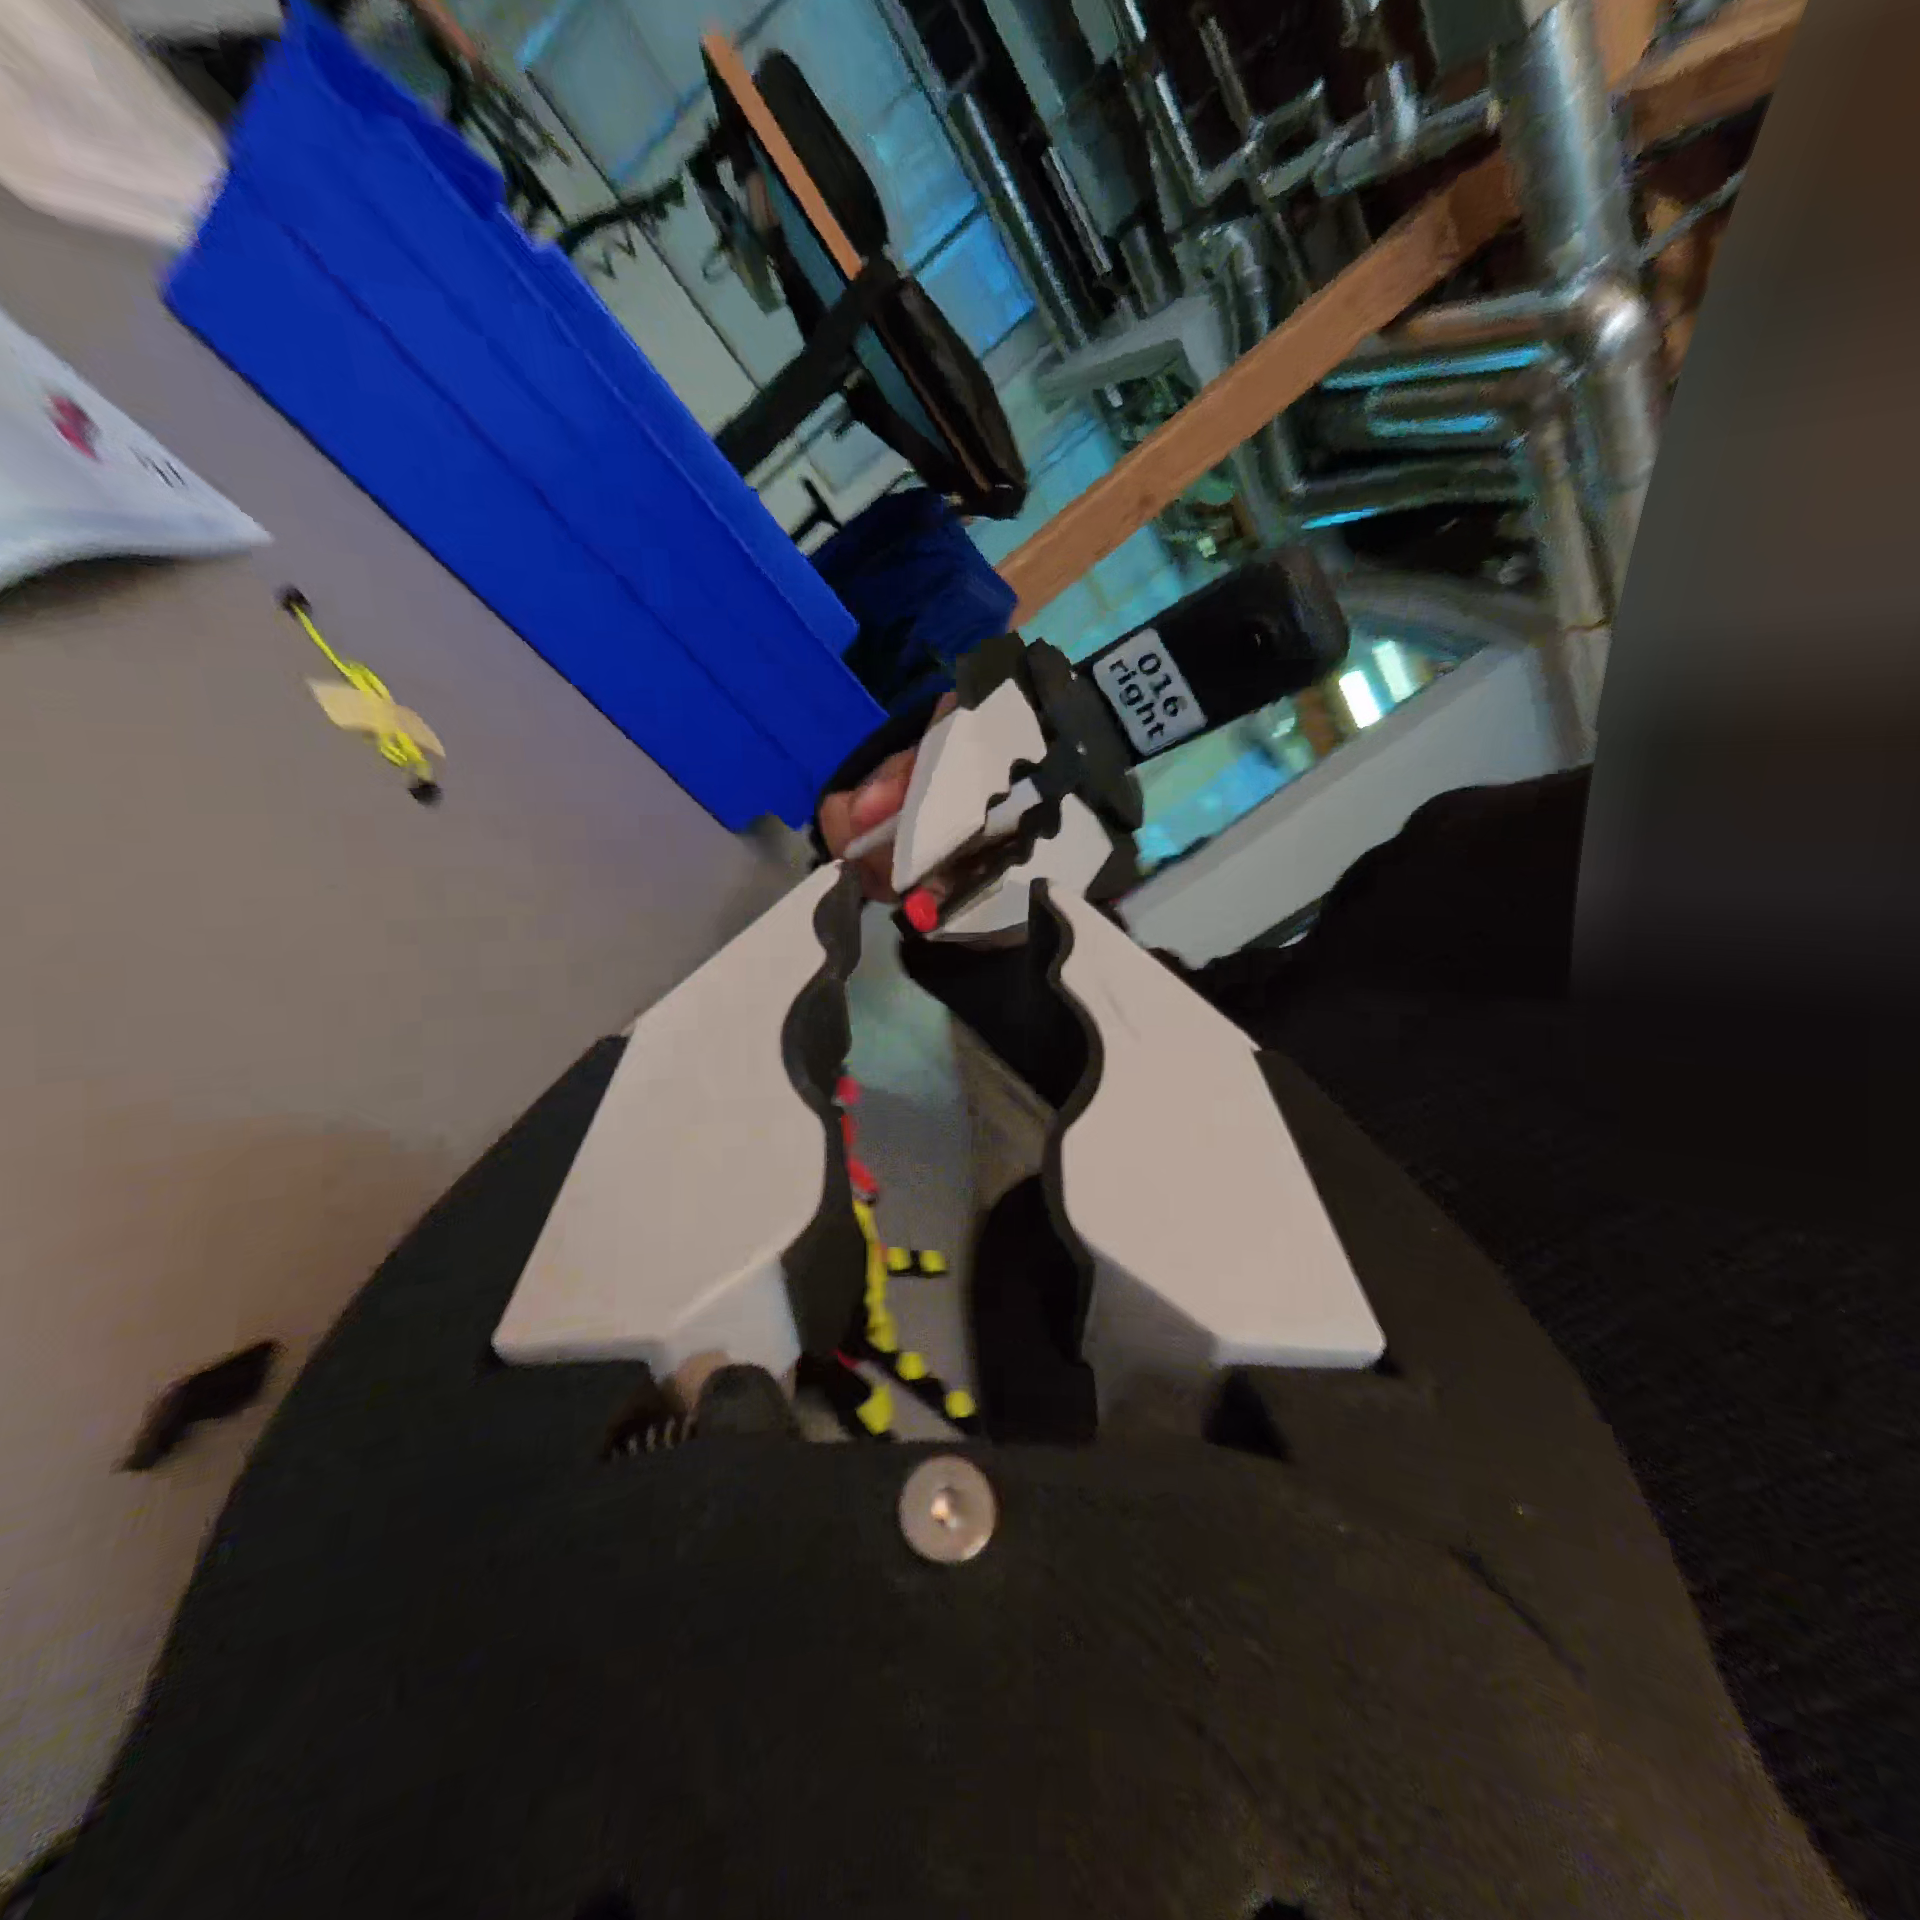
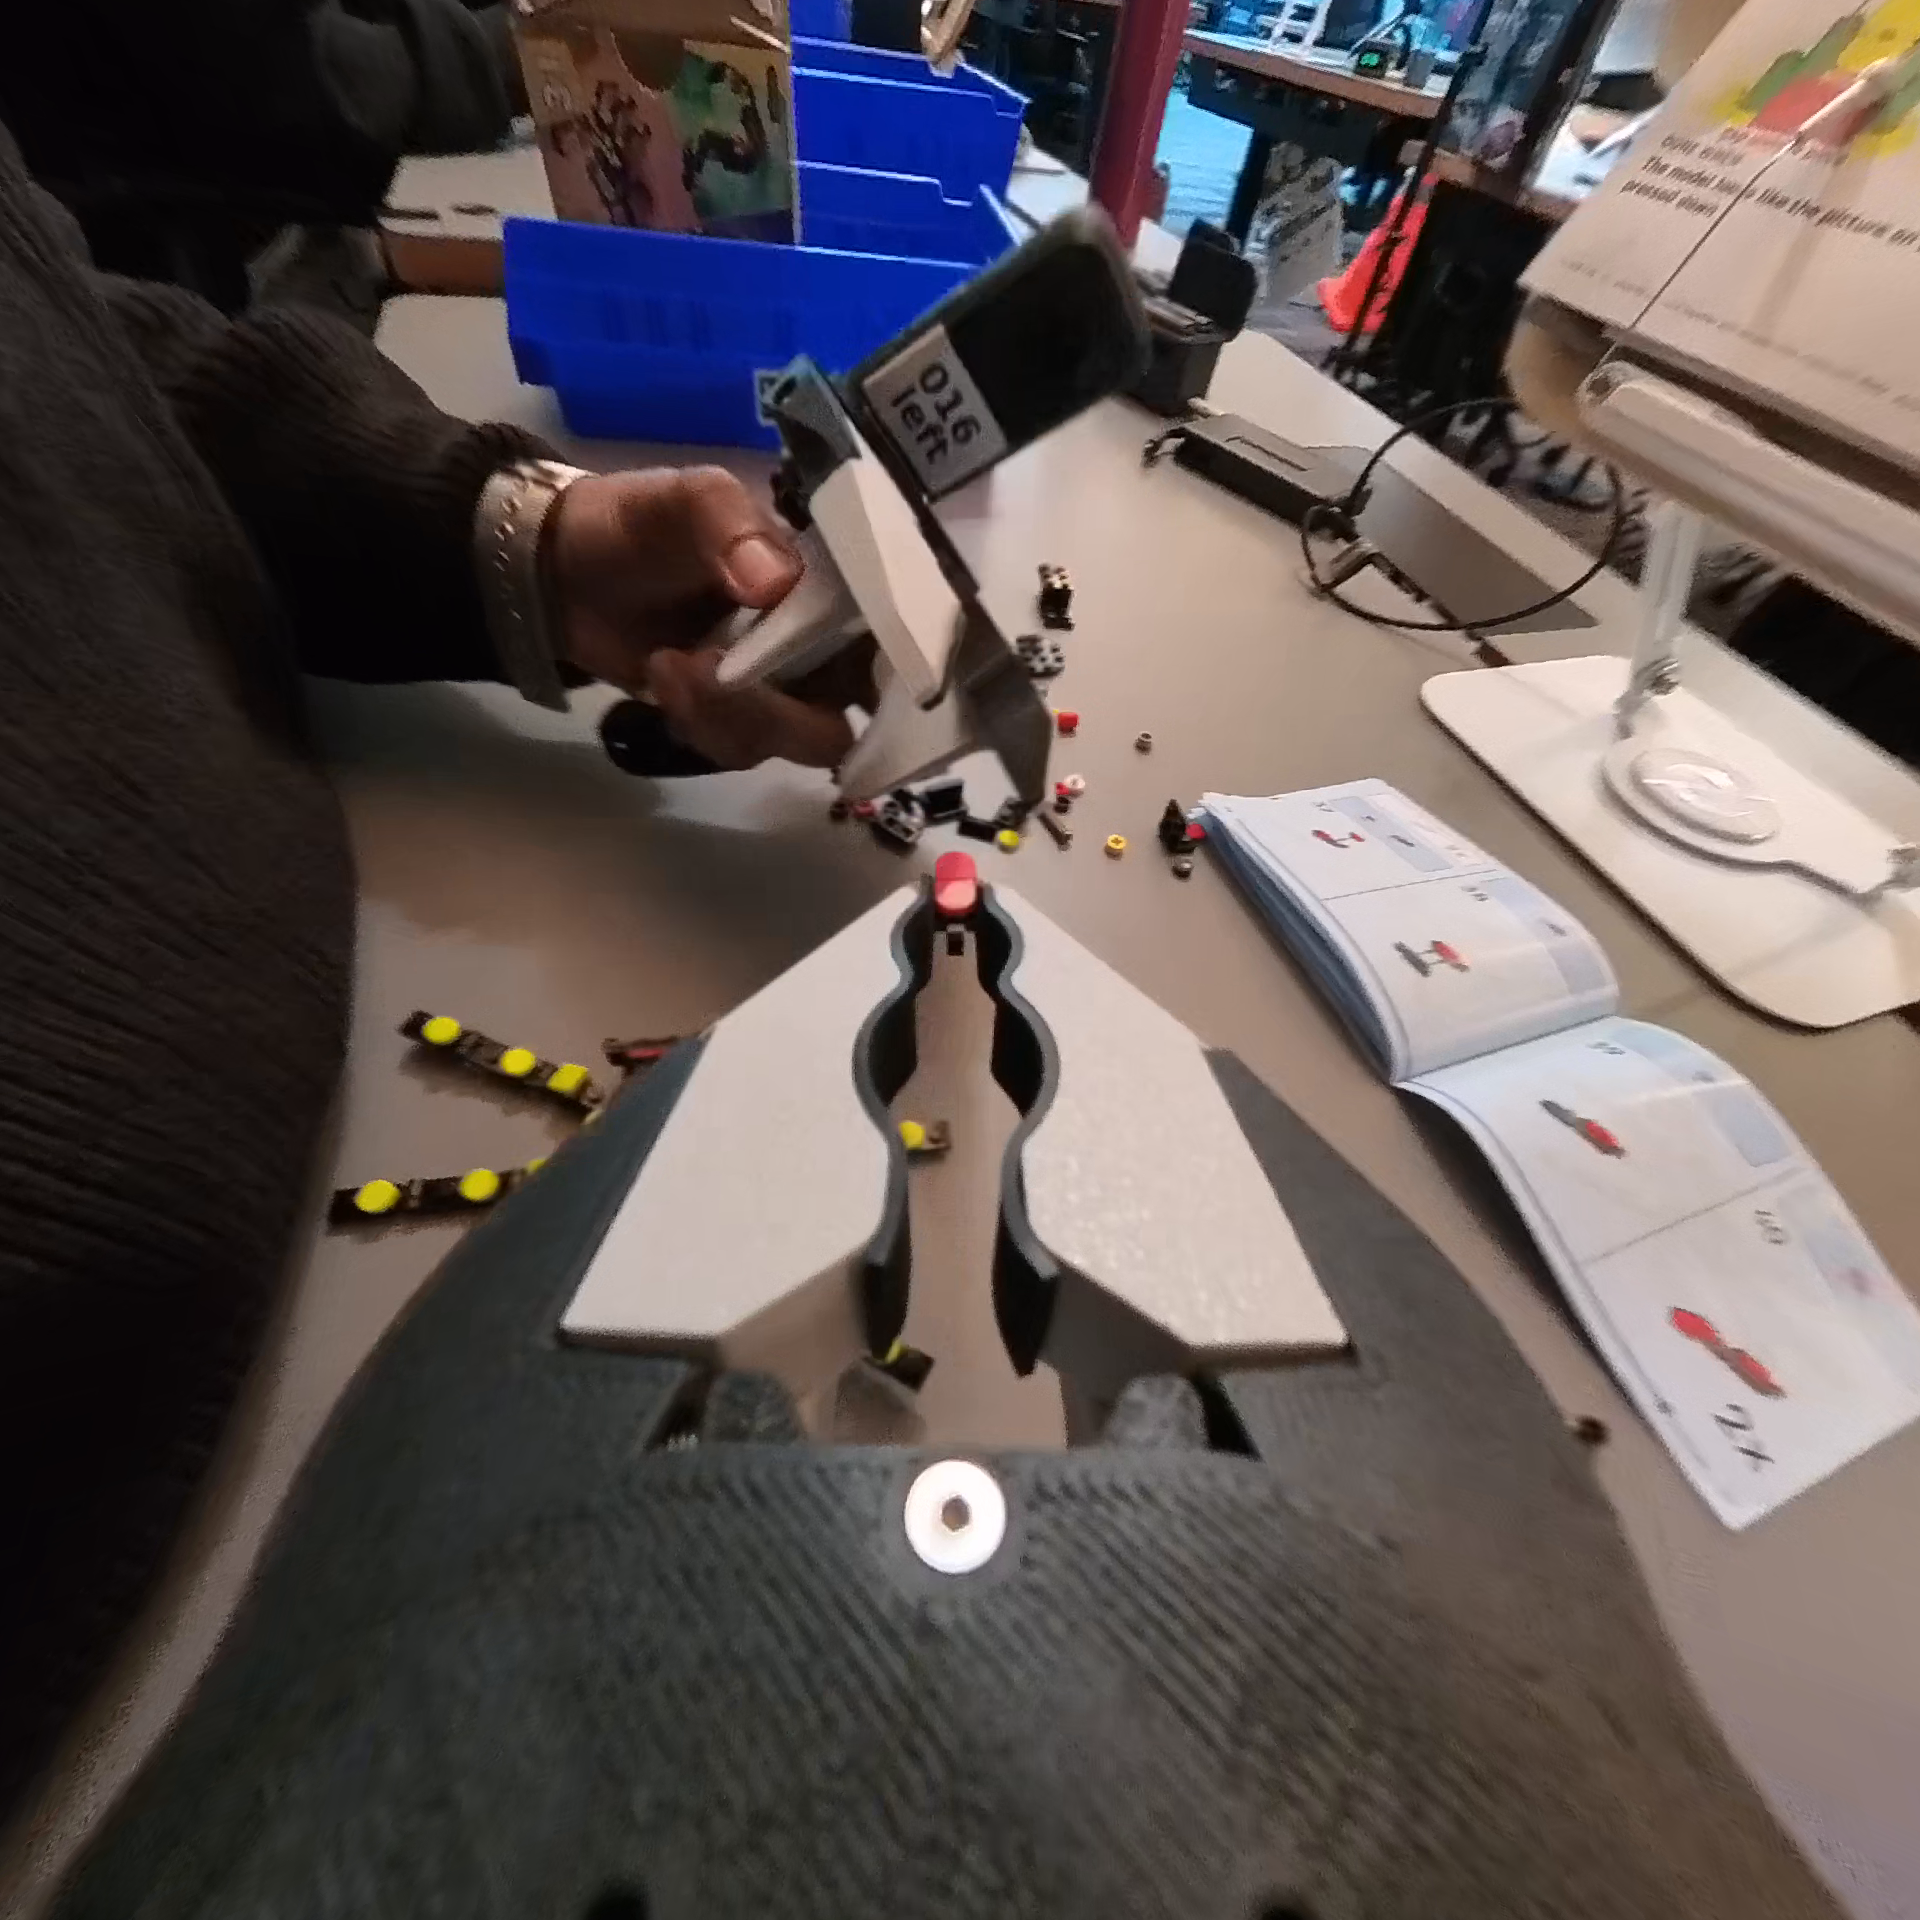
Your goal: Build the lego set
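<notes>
Small red lego piece (image 2: 953, 896) is pinched at the very tips of the right tool (image 2: 953, 914), held above the table (image 2: 1195, 582). Looks light, rigid, glossy plastic; slippery at this size, so grip the flat sides, not the rounded top. Left tool (image 2: 940, 774) is spread, empty, tips down over the scatter of loose pieces (image 2: 997, 821): black, red, yellow bits. Black strips with yellow studs (image 2: 509, 1060) lie near. Open instruction booklet (image 2: 1507, 1039) to the right, soft paper. Blue bins (image 2: 665, 322) behind, hard plastic.
</notes>
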